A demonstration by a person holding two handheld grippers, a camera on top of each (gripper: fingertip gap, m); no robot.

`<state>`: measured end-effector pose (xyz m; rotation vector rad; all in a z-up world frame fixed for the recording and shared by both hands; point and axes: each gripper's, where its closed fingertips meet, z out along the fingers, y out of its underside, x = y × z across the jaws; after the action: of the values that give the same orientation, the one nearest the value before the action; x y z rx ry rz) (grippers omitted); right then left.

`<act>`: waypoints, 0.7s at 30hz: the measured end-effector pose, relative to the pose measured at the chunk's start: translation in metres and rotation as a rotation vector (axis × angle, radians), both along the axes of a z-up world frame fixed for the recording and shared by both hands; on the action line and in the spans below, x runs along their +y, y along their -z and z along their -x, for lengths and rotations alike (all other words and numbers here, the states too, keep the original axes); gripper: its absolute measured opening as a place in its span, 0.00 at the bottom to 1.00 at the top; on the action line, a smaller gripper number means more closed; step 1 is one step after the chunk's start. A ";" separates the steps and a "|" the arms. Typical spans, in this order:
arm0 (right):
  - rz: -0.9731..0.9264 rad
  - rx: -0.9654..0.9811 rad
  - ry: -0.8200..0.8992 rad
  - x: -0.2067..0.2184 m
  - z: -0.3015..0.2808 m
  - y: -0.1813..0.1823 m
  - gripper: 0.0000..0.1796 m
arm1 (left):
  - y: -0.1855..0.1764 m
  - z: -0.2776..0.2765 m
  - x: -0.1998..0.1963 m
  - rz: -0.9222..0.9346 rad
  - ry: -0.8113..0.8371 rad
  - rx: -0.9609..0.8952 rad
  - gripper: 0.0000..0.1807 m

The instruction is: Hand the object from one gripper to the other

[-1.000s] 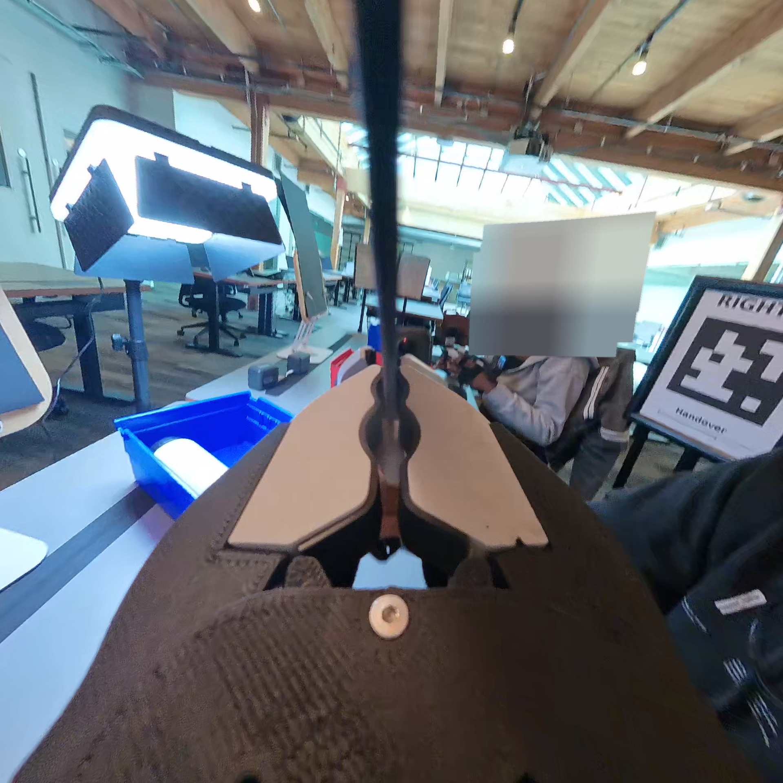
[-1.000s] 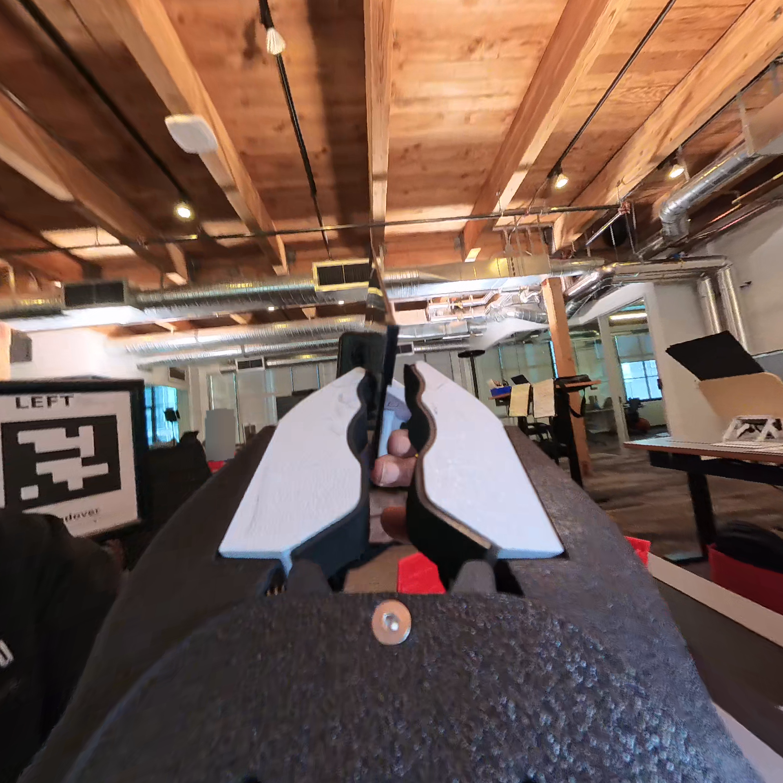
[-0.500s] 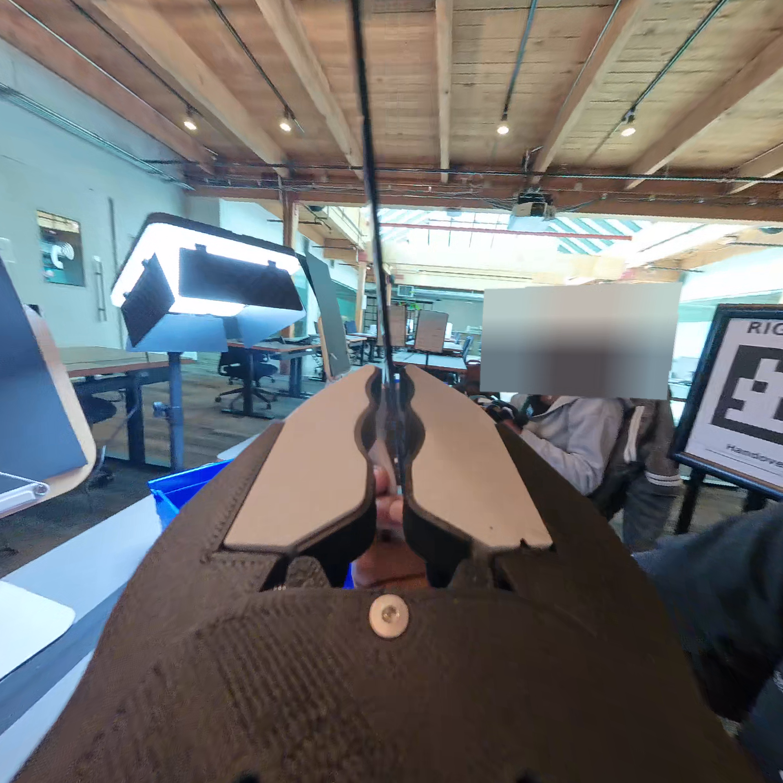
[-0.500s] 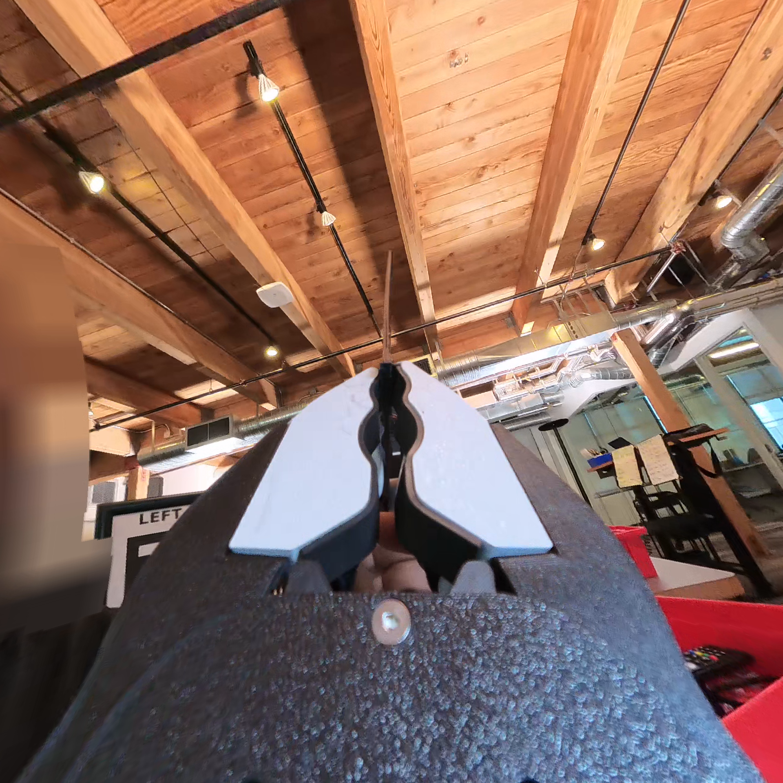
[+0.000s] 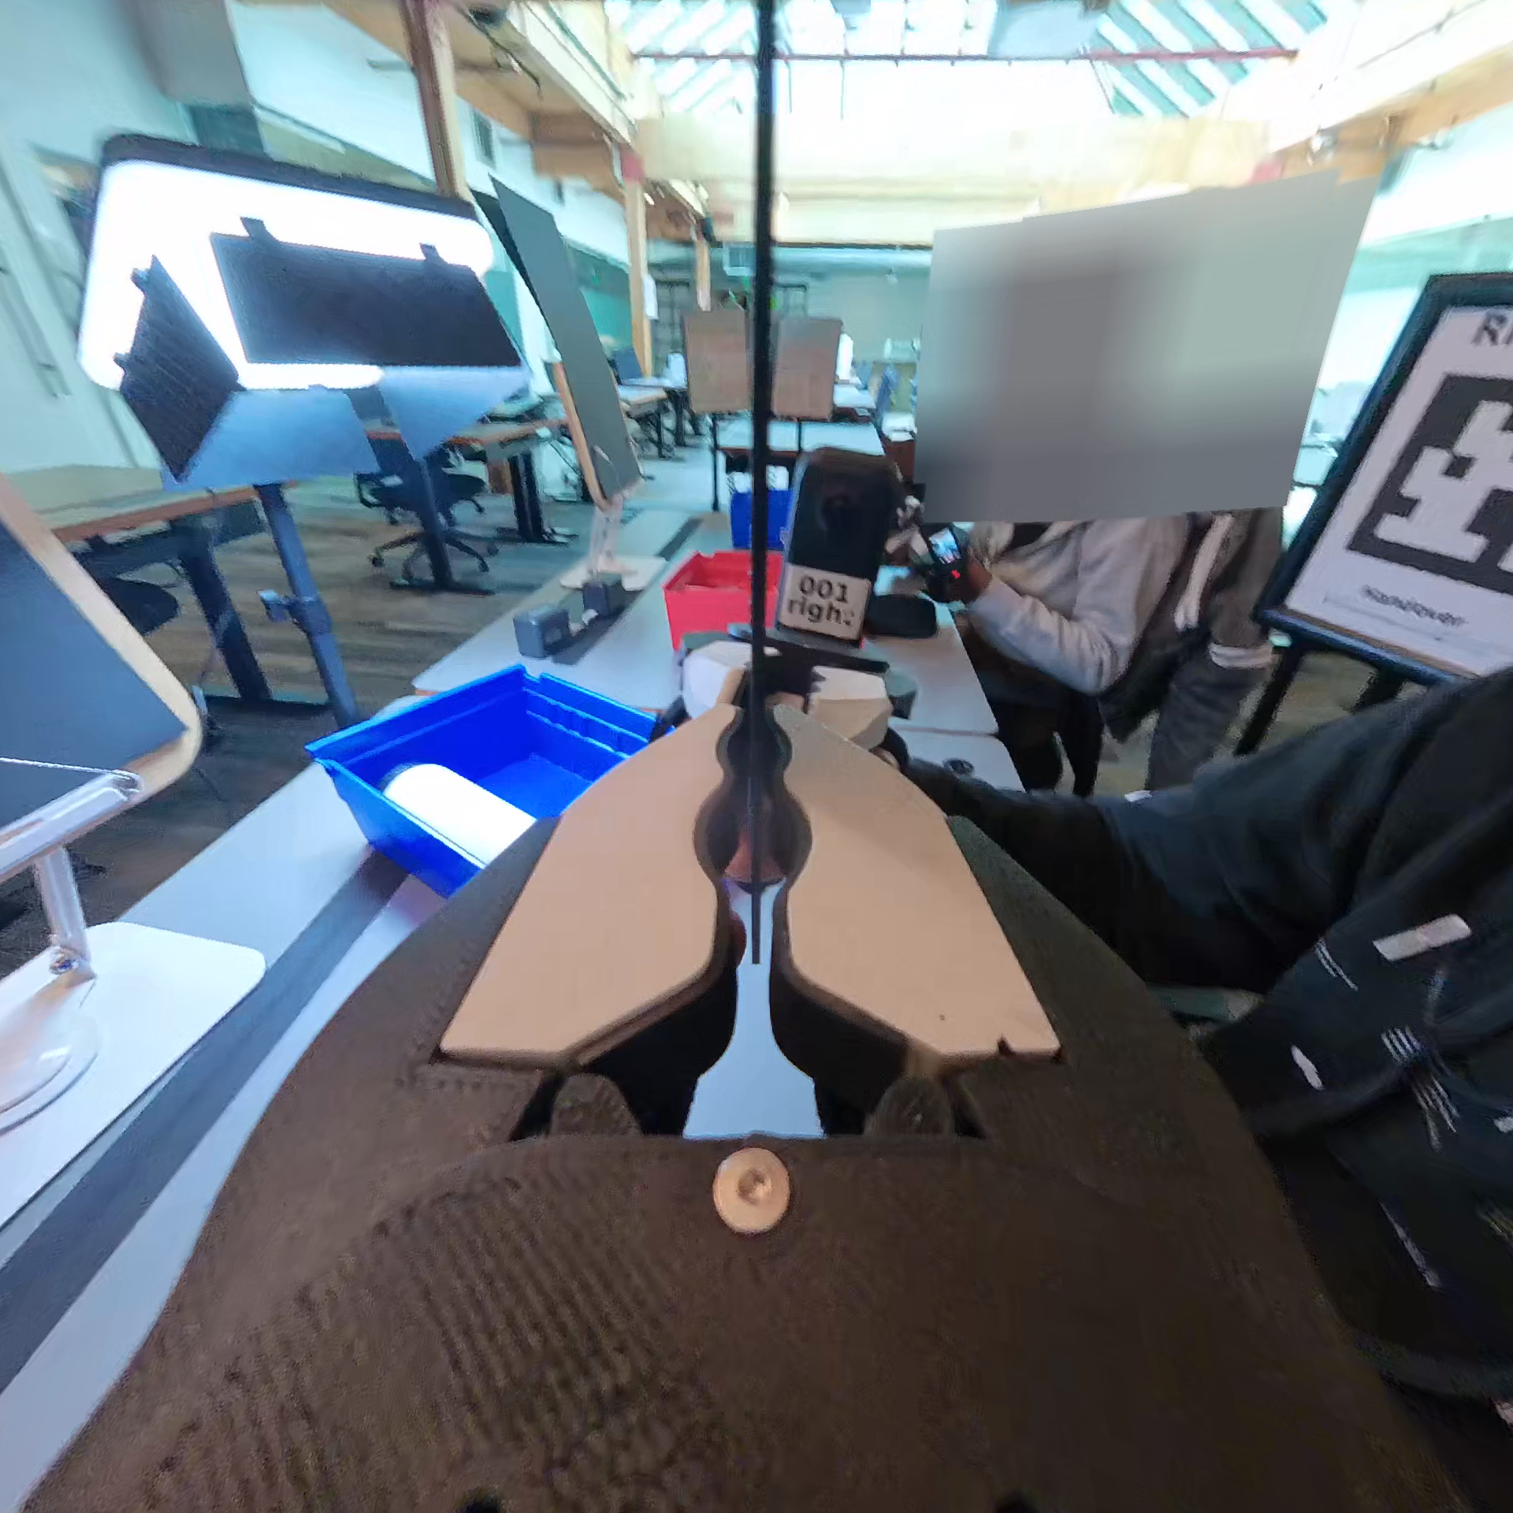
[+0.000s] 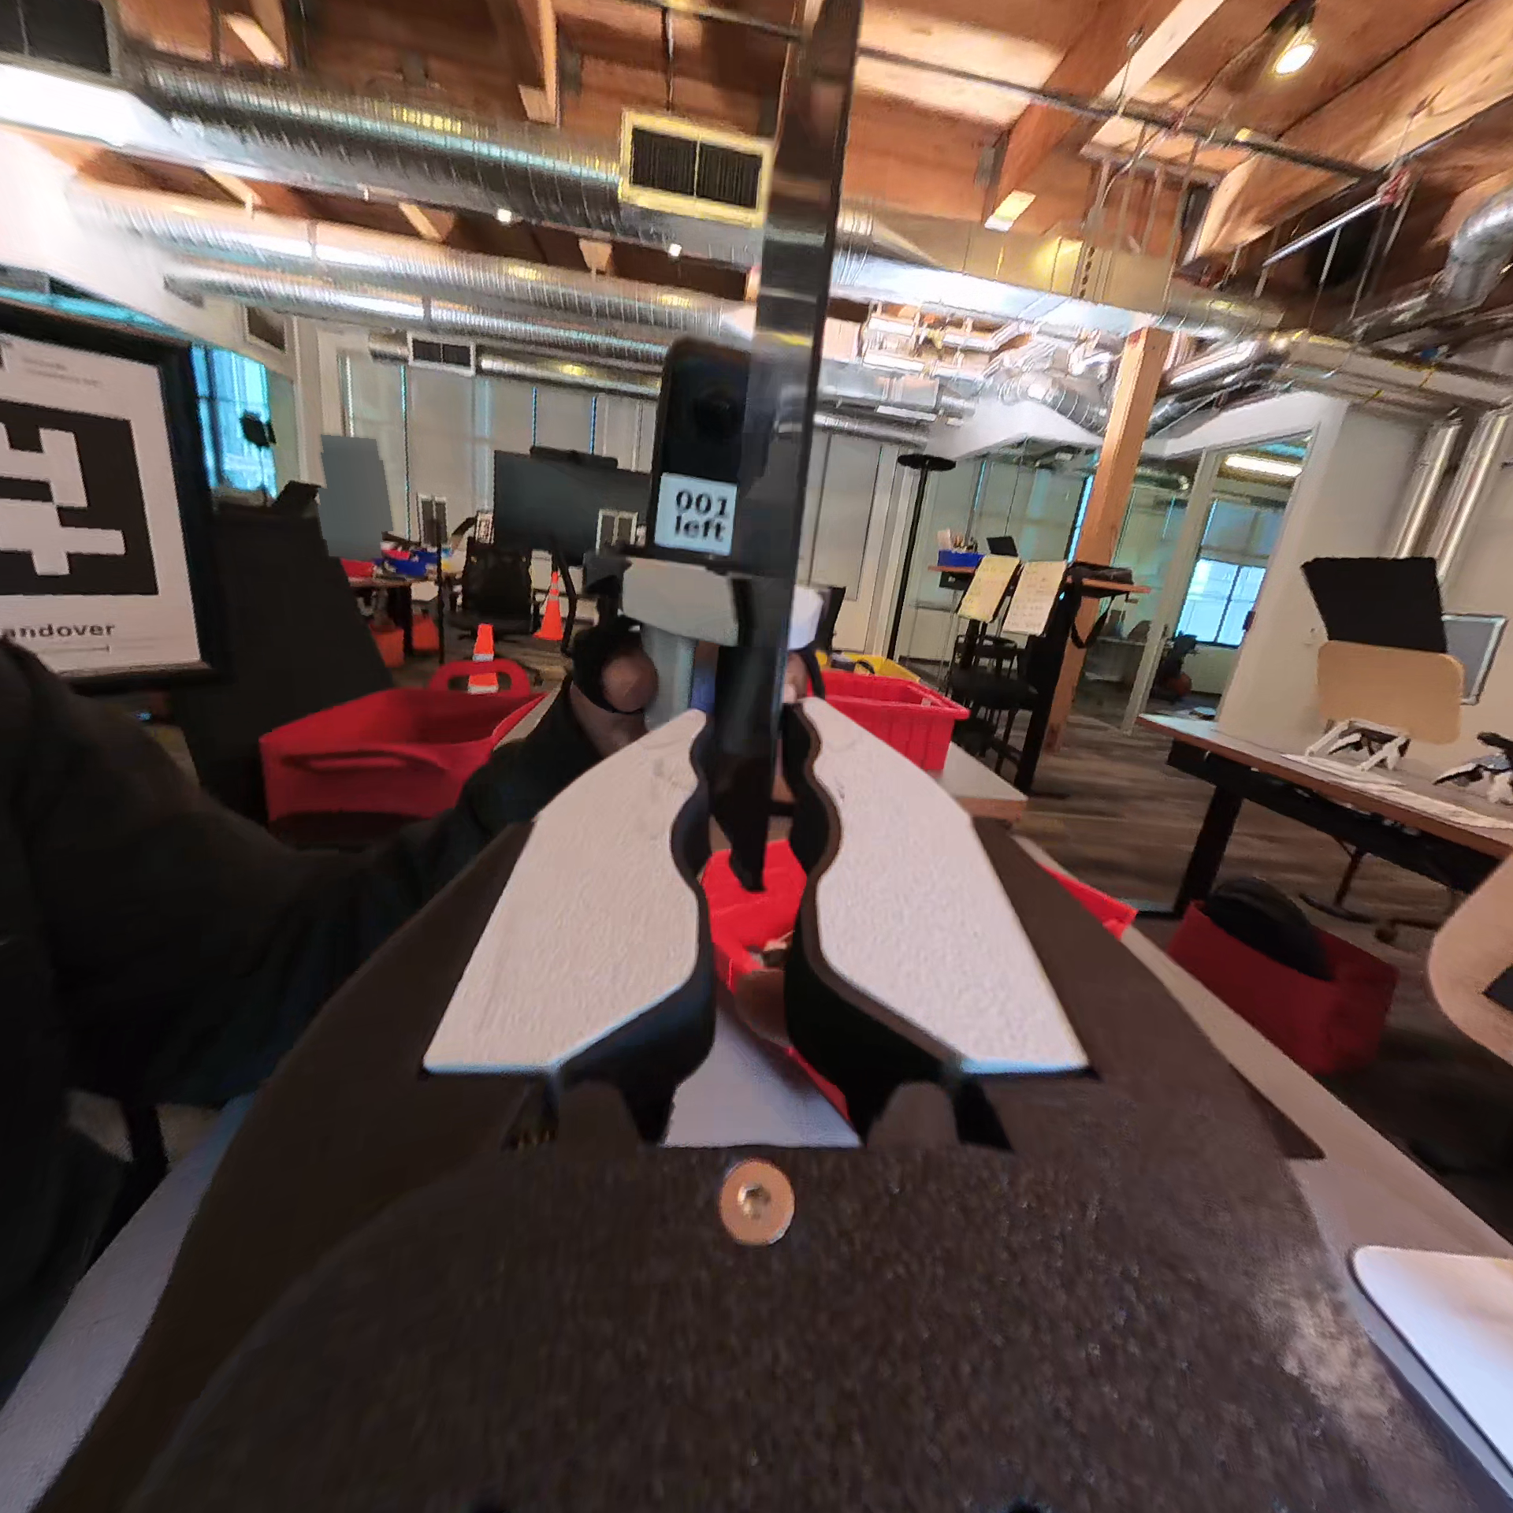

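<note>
Left wrist view: left gripper (image 5: pixel 757 729) pinched shut on the thin black plate (image 5: pixel 763 327), kept upright and edge-on, probably to leave its length free for the partner. Right wrist view: right gripper (image 6: pixel 751 720) set around the plate's lower tip, jaws narrow yet apart, not visibly pressing. Facing each other over the table (image 5: pixel 270 884), likely for alignment. Judged mid-handover, weight carried by the left alone. Risks slipping or twisting if released before a firm second pinch.
</note>
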<state>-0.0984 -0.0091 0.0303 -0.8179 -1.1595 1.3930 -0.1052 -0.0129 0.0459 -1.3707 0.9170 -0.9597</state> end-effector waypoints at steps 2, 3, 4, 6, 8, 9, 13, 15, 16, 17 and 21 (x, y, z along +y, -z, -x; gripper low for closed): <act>-0.026 -0.011 0.015 -0.001 0.003 0.004 0.03 | 0.004 -0.004 -0.002 0.004 0.018 0.019 0.01; -0.022 -0.006 -0.002 -0.002 0.003 0.004 0.02 | 0.003 -0.004 -0.002 0.002 0.022 0.011 0.01; -0.012 -0.008 -0.018 -0.003 0.002 0.003 0.02 | 0.002 -0.004 -0.002 -0.001 0.028 -0.001 0.01; -0.035 0.014 0.026 0.000 0.001 0.000 0.02 | -0.001 -0.004 0.002 -0.018 0.014 -0.028 0.02; -0.055 0.012 0.056 0.003 -0.001 0.000 0.01 | -0.005 -0.003 0.006 -0.059 -0.017 -0.052 0.04; -0.073 0.000 0.073 0.006 -0.002 0.001 0.01 | -0.009 0.000 0.007 -0.085 -0.040 -0.071 0.06; -0.302 -0.133 0.284 0.022 -0.004 0.016 0.01 | -0.027 0.021 0.007 -0.203 -0.172 -0.104 0.11; -0.430 -0.188 0.434 0.035 -0.007 0.019 0.01 | -0.030 0.035 0.010 -0.202 -0.238 -0.095 0.16; -0.479 -0.210 0.504 0.041 -0.010 0.018 0.01 | -0.031 0.041 0.012 -0.189 -0.260 -0.098 0.18; -0.518 -0.225 0.569 0.048 -0.013 0.017 0.02 | -0.031 0.047 0.013 -0.166 -0.273 -0.106 0.21; -0.692 -0.248 0.811 0.070 -0.021 0.015 0.02 | -0.026 0.052 0.030 -0.061 -0.309 -0.164 0.32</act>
<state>-0.0771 0.0607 0.0152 -0.8157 -1.1857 0.1965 -0.1572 0.0174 0.0718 -1.3144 0.5854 -0.7871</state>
